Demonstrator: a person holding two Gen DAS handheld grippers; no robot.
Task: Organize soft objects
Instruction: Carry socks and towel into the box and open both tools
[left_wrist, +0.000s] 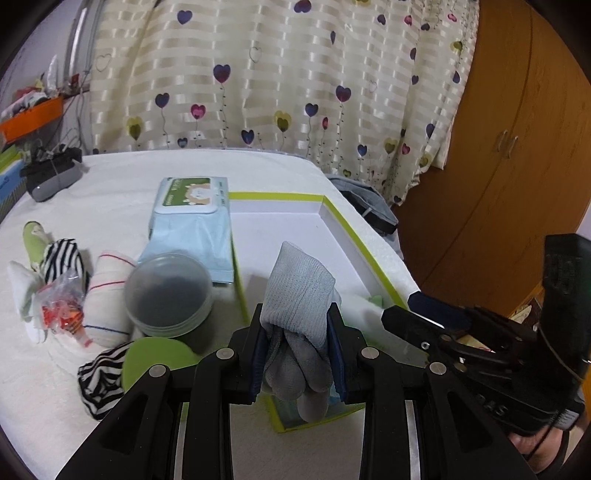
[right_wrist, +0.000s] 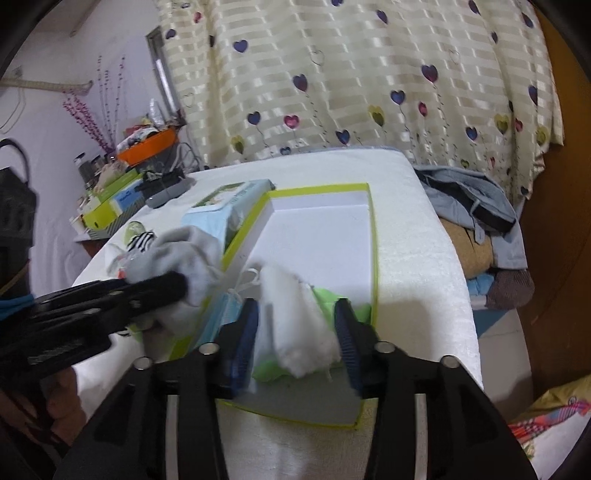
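Observation:
My left gripper (left_wrist: 295, 317) is shut on a grey knitted glove (left_wrist: 299, 284), held over the near left corner of a white box with a lime-green rim (left_wrist: 347, 225). From the right wrist view the left gripper (right_wrist: 159, 291) comes in from the left with the grey glove (right_wrist: 184, 254) bunched at its tip. My right gripper (right_wrist: 297, 314) stands open over the box (right_wrist: 373, 240). A white fluffy cloth (right_wrist: 299, 325) lies loose between its pads, on top of a green cloth (right_wrist: 325, 295) inside the box. The right gripper (left_wrist: 402, 308) also shows at the right of the left wrist view.
Left of the box lie a blue wet-wipes pack (left_wrist: 188, 221), a round lidded tub (left_wrist: 170, 291), rolled socks (left_wrist: 62, 262), a white roll (left_wrist: 107, 295), a striped cloth (left_wrist: 99, 380) and a green disc (left_wrist: 155, 362). Clothes (right_wrist: 469, 199) pile up beyond the table's right edge. A wardrobe (left_wrist: 498, 147) stands at the right.

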